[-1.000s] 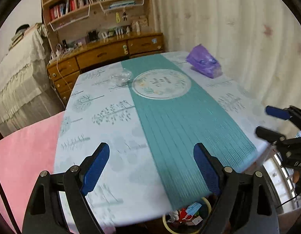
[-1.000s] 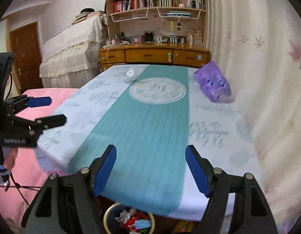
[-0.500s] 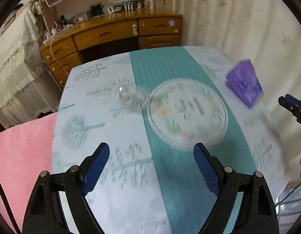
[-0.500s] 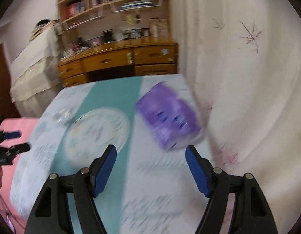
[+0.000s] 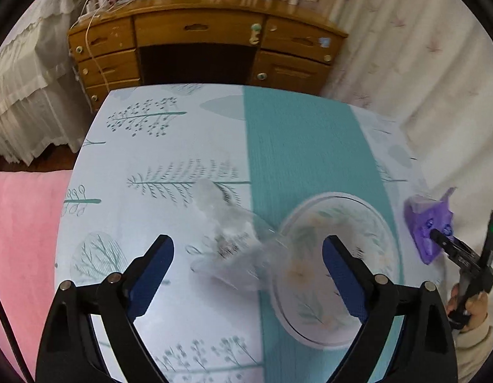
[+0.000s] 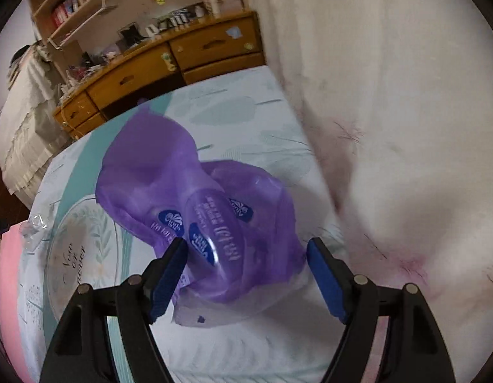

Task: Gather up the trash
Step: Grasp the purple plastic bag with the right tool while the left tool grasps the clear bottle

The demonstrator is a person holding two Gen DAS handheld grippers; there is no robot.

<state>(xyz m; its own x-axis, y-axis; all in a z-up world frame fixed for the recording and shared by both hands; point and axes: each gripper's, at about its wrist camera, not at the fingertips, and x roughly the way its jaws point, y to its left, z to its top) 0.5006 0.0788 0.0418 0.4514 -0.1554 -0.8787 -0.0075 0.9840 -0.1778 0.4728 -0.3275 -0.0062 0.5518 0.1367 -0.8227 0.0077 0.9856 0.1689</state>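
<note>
A crumpled clear plastic wrapper (image 5: pixel 233 239) lies on the patterned tablecloth beside a round glass plate (image 5: pixel 336 268). My left gripper (image 5: pixel 248 265) hovers over it, its jaws opening, the wrapper between the blue fingers but untouched. A purple tissue pack wrapper (image 6: pixel 208 210) lies at the table's right side near the curtain. My right gripper (image 6: pixel 246 271) stands open around its near end, pads apart from it. In the left wrist view the purple wrapper (image 5: pixel 428 223) and the right gripper (image 5: pixel 451 245) show at the right edge, held by a hand (image 5: pixel 466 306).
A teal runner (image 5: pixel 297 146) crosses the table. A wooden desk (image 5: pixel 201 41) stands beyond the far edge, a pink cover (image 5: pixel 19 239) to the left, a pale curtain (image 6: pixel 390 111) close on the right. The clear wrapper (image 6: pixel 35 226) shows left of the plate (image 6: pixel 83 255) in the right wrist view.
Both grippers have swept forward over the table from its near edge. The left now hangs over the clear wrapper, the right over the purple wrapper. The bin under the near edge has left view.
</note>
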